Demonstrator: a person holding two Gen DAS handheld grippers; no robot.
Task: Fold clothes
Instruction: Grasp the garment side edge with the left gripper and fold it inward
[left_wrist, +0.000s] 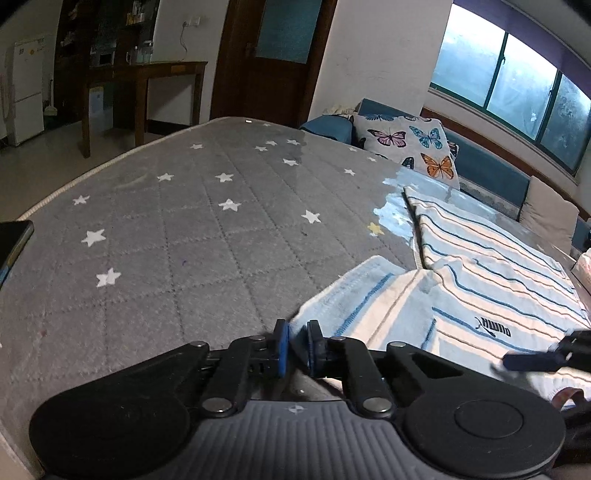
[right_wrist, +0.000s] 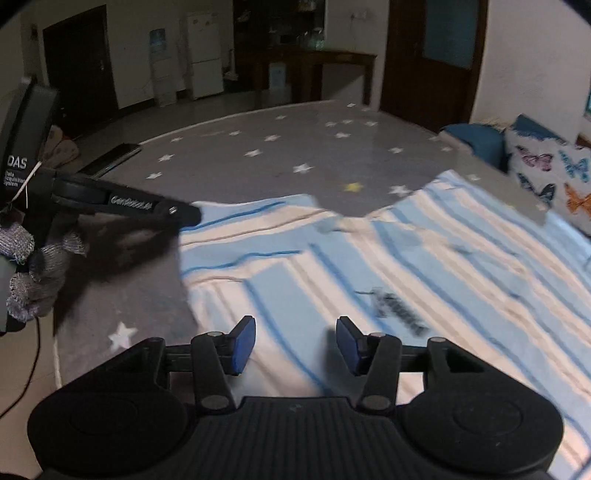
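Striped shirt (right_wrist: 388, 266), collar away

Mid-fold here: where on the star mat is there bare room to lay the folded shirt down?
The star mat lies bare between the striped shirt, the dark phone-like slab at its left edge and the mat's far edge. The right side is crowded: the shirt runs up to the butterfly pillow. The left gripper pinches the shirt's near sleeve edge.

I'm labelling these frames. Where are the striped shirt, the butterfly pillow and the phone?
Striped shirt (right_wrist: 369, 258): right wrist view, its middle.
Butterfly pillow (left_wrist: 410, 144): left wrist view, its front face.
Phone (left_wrist: 13, 240): left wrist view, its dark screen.
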